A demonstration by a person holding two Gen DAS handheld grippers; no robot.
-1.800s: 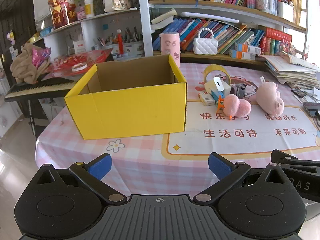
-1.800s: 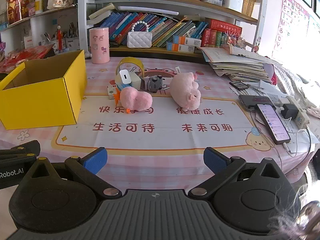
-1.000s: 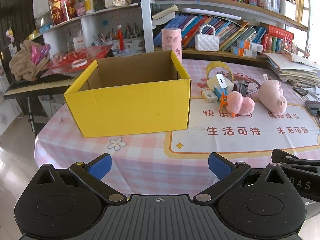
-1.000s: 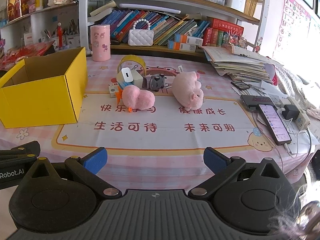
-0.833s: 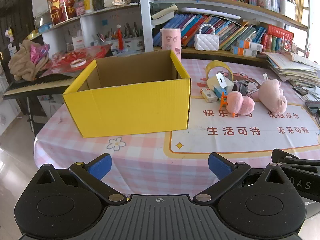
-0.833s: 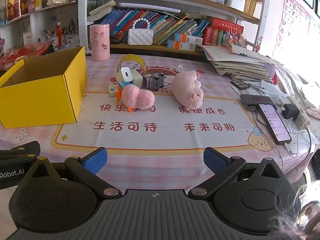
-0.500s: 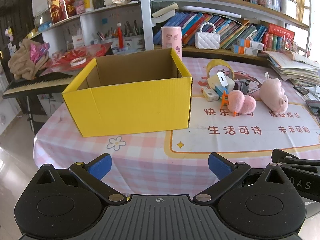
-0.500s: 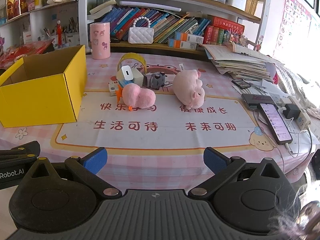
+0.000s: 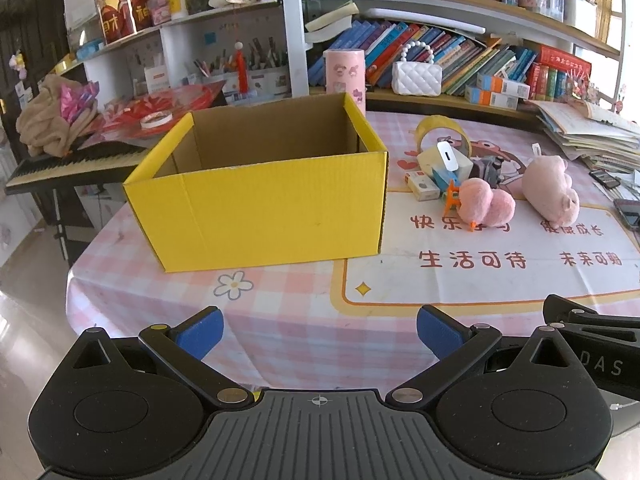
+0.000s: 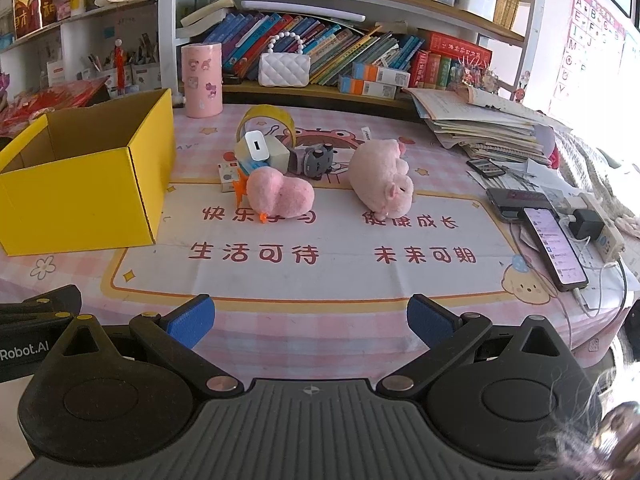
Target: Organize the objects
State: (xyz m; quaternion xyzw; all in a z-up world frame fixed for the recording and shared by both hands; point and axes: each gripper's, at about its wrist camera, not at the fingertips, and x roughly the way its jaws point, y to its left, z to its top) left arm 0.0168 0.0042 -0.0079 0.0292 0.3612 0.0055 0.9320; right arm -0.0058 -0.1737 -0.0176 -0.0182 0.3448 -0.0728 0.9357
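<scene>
1. Lying on the table, centre of the right wrist frame: a pink plush chick with orange feet, on its side.
2. Lying well right of it, apart: a pale pink plush pig, snout pointing toward the lower right.
3. Clustering just behind the chick: a white charger cube resting on a pale yellow block, a small white-and-red carton, a grey toy, and a yellow tape roll standing on edge at the back.
4. Showing the same group at centre right of the left wrist frame: chick, pig, charger cube, tape roll.
5. Sitting at centre of the left wrist frame: an open yellow cardboard box, brown inside, nothing visible in the part of its interior that shows; the floor of the box hidden by the near wall.
6. Appearing at far left of the right wrist frame: the same box, well apart from the toys.
7. Hovering at the near table edge, bottom of the frame: left gripper, blue-padded fingers spread wide apart, holding nothing.
8. Hovering likewise: right gripper, fingers wide apart and bare.
9. Covering the table: a pink checked cloth with a white panel bearing red characters.
10. Resting at right of the right wrist frame: a lit phone on a cable, beside stacked papers.
11. Filling the upper background: crowded bookshelves, a white quilted purse, a pink canister.
</scene>
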